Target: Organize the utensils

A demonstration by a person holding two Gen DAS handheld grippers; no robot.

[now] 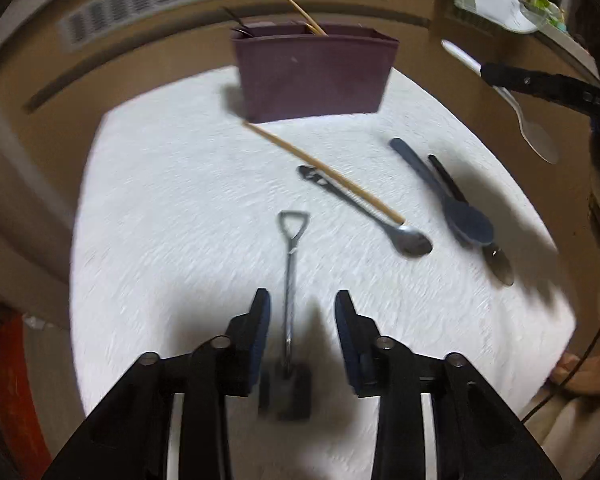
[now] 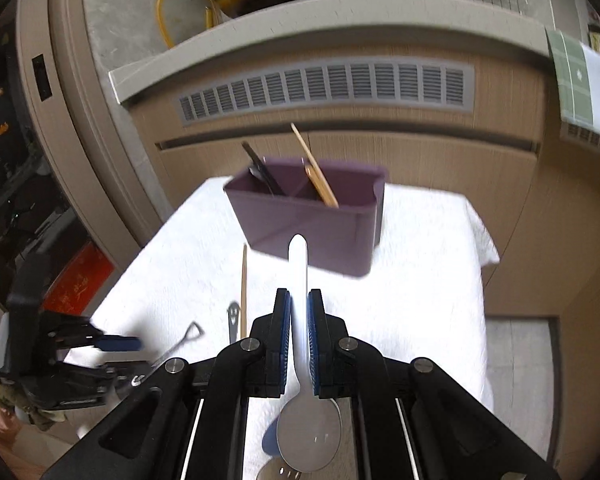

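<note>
Your right gripper (image 2: 298,312) squeezes the white spoon (image 2: 300,280) tight. Your left gripper (image 1: 302,312) is partly open over the little shovel spoon (image 1: 289,264), not touching it. Farther back stands the purple holder (image 1: 312,76) on the white cloth (image 1: 159,200).

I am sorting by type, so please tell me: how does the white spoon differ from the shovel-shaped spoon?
The white spoon is pale plastic, clamped in the right gripper; the shovel-shaped spoon is thin metal, lying on the white cloth between the open left gripper fingers, ungripped. Both remain outside the purple holder.
</note>
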